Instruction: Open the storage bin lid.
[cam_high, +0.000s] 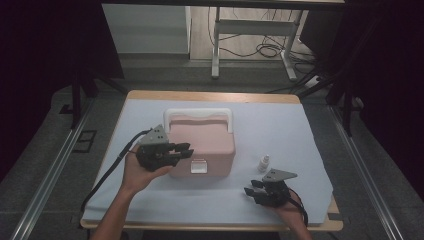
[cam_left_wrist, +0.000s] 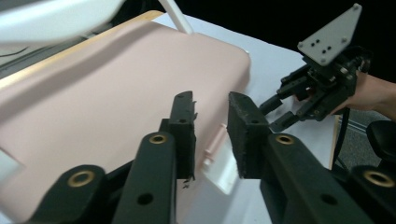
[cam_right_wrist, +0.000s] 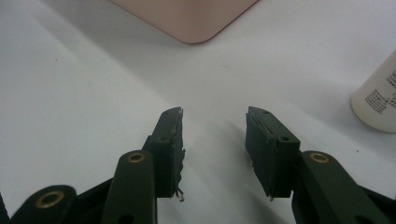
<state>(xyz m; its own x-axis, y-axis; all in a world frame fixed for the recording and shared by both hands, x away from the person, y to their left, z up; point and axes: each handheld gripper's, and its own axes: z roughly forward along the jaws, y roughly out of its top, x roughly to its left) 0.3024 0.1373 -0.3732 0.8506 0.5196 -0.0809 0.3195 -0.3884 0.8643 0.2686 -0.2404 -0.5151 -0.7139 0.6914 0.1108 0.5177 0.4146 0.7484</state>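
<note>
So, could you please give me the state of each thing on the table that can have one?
Pink box: lid closed, standing upright on the white mat.
White handle: folded back toward the far side.
White latch: lying flat against the box front; whether it is fastened I cannot tell.
Small white bottle: upright, cap on.
Left gripper: jaws open above the box's front edge, nothing between them.
Right gripper: jaws open, empty, low over the mat.
</note>
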